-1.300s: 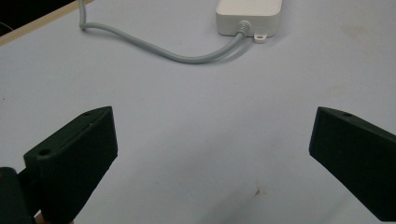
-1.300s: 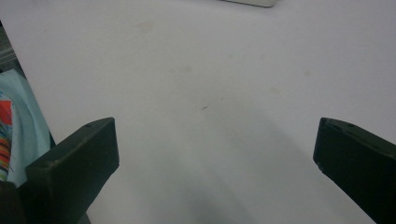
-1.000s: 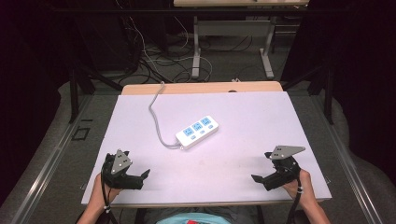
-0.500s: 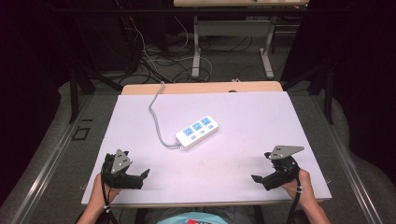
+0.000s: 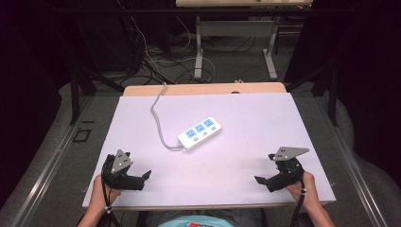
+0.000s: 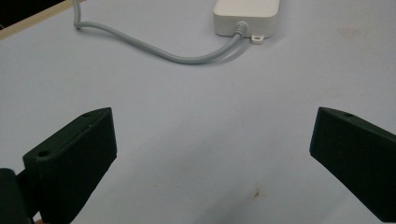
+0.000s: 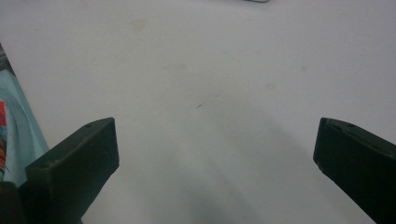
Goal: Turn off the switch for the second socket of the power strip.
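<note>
A white plastic three-socket power strip (image 5: pixel 199 134) with pale blue outlet faces lies flat on the pale lilac table top (image 5: pixel 246 118), and its grey cord (image 5: pixel 158 120) curls away from the near end toward the table's far edge. The left gripper (image 5: pixel 144 176) rests near the front edge with its black jaws spread wide and nothing between them; in the left gripper view the power strip's cord end (image 6: pixel 245 16) sits well ahead of the jaw tips and a little toward the right jaw, with the cord sweeping off past the left jaw. The right gripper (image 5: pixel 260 180) is likewise wide open and empty, resting low at the front edge, and the bare table top (image 7: pixel 210 93) lies between and ahead of its jaws, the power strip being well ahead of them. Judging from this, the work is at its very start: both grippers are at rest and the reach has not begun. The next move probably calls for carrying one gripper forward until the strip's body lies between its jaws, squared across the narrow width, while keeping clear of the cord.
</note>
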`<move>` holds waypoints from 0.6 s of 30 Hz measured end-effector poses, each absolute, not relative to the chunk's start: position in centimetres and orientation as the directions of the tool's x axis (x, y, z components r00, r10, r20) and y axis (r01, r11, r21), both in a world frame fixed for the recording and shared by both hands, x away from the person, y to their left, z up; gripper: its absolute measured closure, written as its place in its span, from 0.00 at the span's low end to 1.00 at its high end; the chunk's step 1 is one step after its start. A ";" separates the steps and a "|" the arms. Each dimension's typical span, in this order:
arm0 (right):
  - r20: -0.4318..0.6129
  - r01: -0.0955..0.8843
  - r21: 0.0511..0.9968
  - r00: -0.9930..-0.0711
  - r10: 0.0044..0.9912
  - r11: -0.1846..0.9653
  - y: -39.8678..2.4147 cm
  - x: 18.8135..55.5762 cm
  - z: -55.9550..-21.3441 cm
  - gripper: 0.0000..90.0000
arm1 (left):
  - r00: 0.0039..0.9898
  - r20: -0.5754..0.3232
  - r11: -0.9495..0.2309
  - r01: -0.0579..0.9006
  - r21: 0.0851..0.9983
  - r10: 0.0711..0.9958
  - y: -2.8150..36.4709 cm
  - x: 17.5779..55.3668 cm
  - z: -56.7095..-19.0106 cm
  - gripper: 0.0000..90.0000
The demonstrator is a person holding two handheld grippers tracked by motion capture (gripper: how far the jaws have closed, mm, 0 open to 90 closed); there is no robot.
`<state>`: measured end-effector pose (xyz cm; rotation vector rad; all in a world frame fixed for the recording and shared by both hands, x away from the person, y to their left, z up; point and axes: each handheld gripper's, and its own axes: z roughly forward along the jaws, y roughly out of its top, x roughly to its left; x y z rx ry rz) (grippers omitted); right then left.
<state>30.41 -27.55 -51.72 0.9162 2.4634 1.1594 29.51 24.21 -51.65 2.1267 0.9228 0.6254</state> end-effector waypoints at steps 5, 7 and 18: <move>0.034 0.431 0.767 -0.767 0.641 0.475 -27.6 30.5 -51.7 0.00 | 0.624 0.135 -0.477 0.422 0.771 0.769 24.3 29.8 -51.5 0.01; 0.037 0.436 0.763 -0.766 0.641 0.477 -27.6 30.4 -51.7 0.00 | 0.620 0.125 -0.467 0.426 0.775 0.774 24.3 29.8 -51.5 0.01; 0.040 0.433 0.767 -0.770 0.637 0.474 -27.6 30.5 -51.6 0.00 | 0.613 0.128 -0.470 0.437 0.767 0.779 24.2 30.6 -51.0 0.01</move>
